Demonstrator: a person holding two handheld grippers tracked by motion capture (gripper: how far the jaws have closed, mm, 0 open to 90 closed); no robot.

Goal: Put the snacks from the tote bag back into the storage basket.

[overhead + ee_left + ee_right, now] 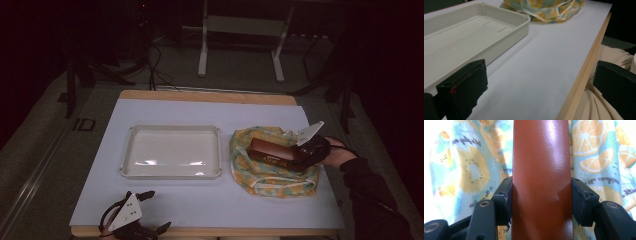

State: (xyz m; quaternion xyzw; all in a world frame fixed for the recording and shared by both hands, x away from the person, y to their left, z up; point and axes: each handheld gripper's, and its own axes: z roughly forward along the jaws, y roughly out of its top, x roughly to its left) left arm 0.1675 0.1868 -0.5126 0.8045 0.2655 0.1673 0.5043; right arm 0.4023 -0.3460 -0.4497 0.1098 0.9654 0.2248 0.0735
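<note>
A long red-brown box (272, 152) lies over a fruit-print cloth bag (272, 177) at the right of the white table. My right gripper (306, 152) is shut on the box's near end; in the right gripper view both black pads (505, 201) press the box (541, 182) from either side, with the fruit-print bag (466, 170) behind it. My left gripper (145, 212) rests at the table's front left edge, open with nothing between its fingers (464, 92). The left gripper (541, 87) looks across the table toward the bag (546, 8).
A white shallow tray (172, 172) sits mid-table, left of the bag, and is bare inside. In the left gripper view the tray (506, 35) is close on the left and the table's wooden edge (586, 67) runs on the right. Dark floor, cables and a stand lie beyond.
</note>
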